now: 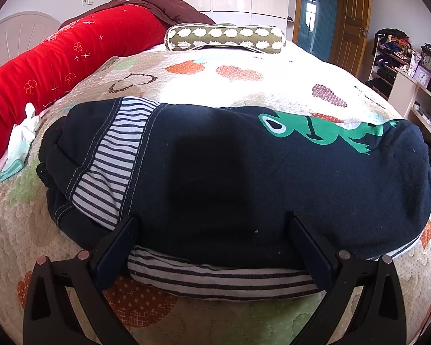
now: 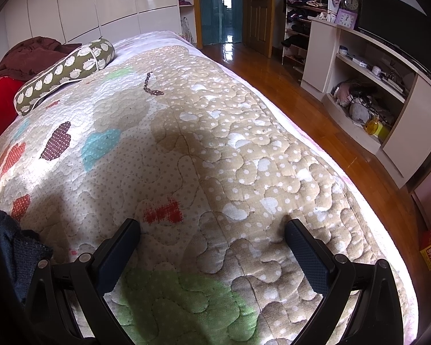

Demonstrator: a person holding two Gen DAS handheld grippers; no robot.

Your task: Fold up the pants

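While the small navy cotton pants with striped pocket linings and a green frog print (image 1: 230,172) lay bunched in a compact bundle on the patchwork quilted bed cover (image 1: 244,66), the left claw (image 1: 212,233) was held with its fingers spread wide, their tips at or just over the bundle's near edge, above the striped waistband; nothing was gripped. The right claw (image 2: 212,230) was likewise spread and empty, hovering over bare quilt, well apart from the pants, of which only a dark corner (image 2: 17,247) was seen at the left border of the right wrist view.

Several risks were judged likely. Because the fabric was stacked in several layers, only the top layer might be pinched, so that the bundle would be peeled apart when lifted. The soft quilt might also be caught together with the waistband if the fingers were pressed too deep. With one claw so far off, the garment might be dragged lopsided by the other, and the fold skewed. A pair of white and mint socks (image 1: 20,143) beside the long red bolster (image 1: 71,57) lay near enough to be swept along.
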